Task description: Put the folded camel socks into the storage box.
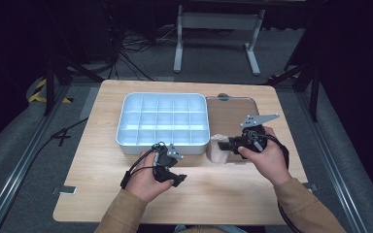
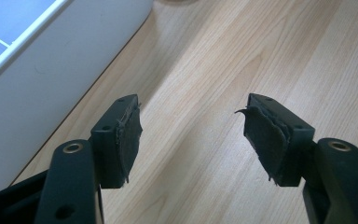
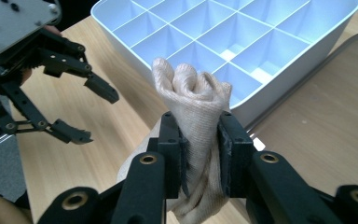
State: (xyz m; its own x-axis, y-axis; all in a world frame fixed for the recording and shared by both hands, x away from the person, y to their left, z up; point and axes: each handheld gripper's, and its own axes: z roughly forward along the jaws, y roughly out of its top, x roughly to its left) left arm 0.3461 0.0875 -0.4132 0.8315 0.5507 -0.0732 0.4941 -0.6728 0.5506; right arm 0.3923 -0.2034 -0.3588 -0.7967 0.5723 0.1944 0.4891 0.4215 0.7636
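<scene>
The beige knit cloth (image 3: 193, 100) is bunching soft and light, squeezing easily, so I am gripping it mid-bundle. My right gripper (image 3: 199, 140) is clamping it between both jaws, just beside the white compartment tray (image 3: 307, 42), above the table (image 1: 223, 194). My left gripper (image 2: 191, 135) is waiting with its 2 jaws apart, holding nothing.

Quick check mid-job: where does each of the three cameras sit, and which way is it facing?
High view: above the person's side, looking forward and down on the table; forearms, both hands.
Left gripper view: rides the left gripper, aimed at bare wood beside the white divider tray; open fingers.
Right gripper view: rides the right gripper, facing the tray; fingers clamp a beige cloth.
Shared: the tray shows in all three.
</scene>
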